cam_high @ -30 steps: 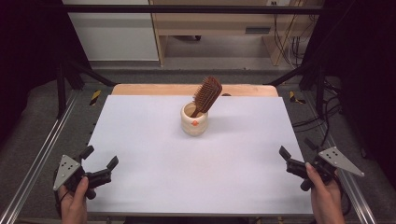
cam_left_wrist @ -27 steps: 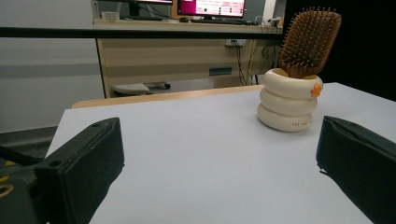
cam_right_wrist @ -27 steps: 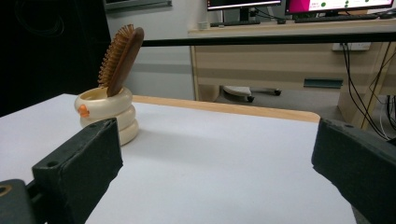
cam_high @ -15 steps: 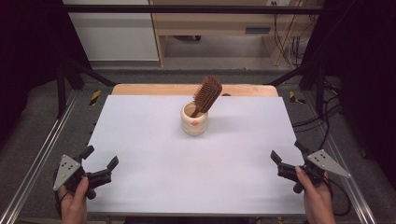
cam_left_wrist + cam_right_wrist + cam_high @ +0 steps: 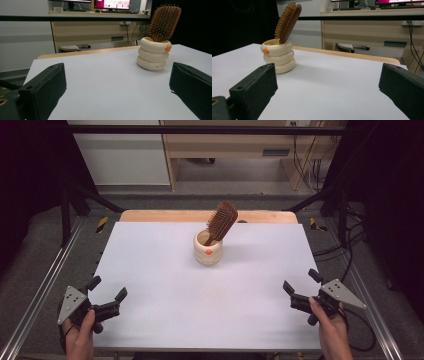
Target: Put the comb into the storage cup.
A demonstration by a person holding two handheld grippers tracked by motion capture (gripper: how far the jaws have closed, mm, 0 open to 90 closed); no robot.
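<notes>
A cream ringed cup (image 5: 208, 248) stands toward the back middle of the white table (image 5: 160, 285). A brown wooden hairbrush (image 5: 222, 222) leans in it, bristle head up and tilted right. The left gripper view has the cup (image 5: 153, 54) and brush (image 5: 164, 23) at upper right; the right gripper view has the cup (image 5: 278, 55) and brush (image 5: 288, 22) at upper left. My left gripper (image 5: 107, 294) is open at the front left corner. My right gripper (image 5: 301, 285) is open near the front right edge. Both hold nothing and are far from the cup.
A wooden strip (image 5: 200, 216) borders the table's far edge. Metal frame rails (image 5: 45, 285) run along the left side, and cables (image 5: 345, 250) lie on the floor at the right. A desk with monitors (image 5: 110, 5) stands beyond the table.
My right gripper has moved left and slightly inward over the table's front right edge. The left gripper, cup and brush have stayed put.
</notes>
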